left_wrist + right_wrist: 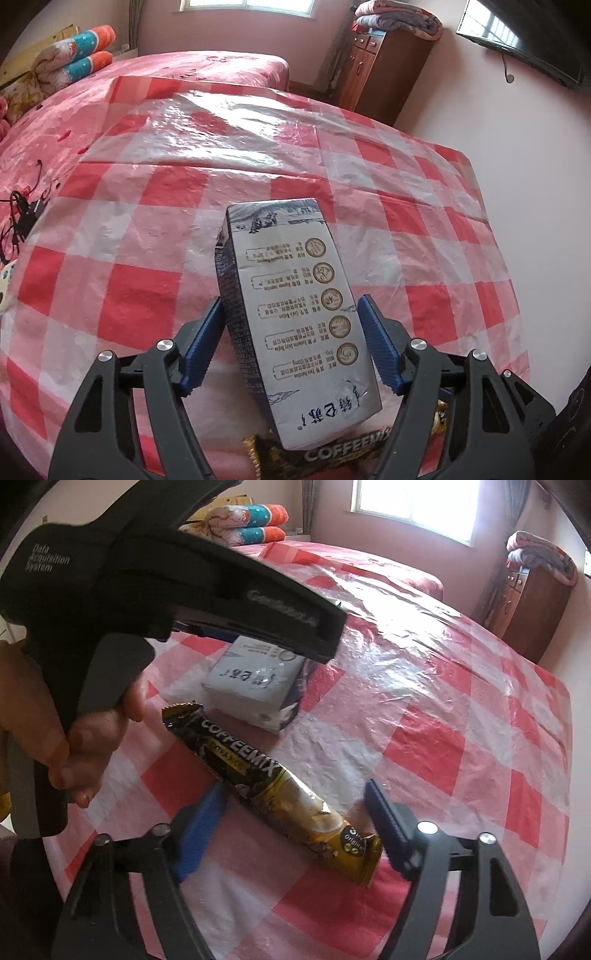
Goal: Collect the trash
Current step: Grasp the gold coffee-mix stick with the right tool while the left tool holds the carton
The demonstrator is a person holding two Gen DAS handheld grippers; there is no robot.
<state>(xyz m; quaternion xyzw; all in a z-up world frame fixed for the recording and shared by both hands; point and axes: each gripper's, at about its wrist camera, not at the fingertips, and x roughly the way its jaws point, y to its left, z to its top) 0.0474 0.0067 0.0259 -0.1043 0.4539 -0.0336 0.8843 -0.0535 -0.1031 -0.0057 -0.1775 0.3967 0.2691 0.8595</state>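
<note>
red-check cloth (147, 221), bed (207, 66) behind

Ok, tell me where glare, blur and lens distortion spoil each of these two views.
Left wrist view: window light glares off the plastic checkered sheet beyond the carton; the fisheye bows the sheet's edges; the carton's print stays sharp. Right wrist view: the window is blown out, glare streaks the sheet, the blue pads look soft, and the coffee mix sachet is readable.

Checked cloth (155, 229), bed (207, 66), perhaps a cabinet (380, 70).
</note>
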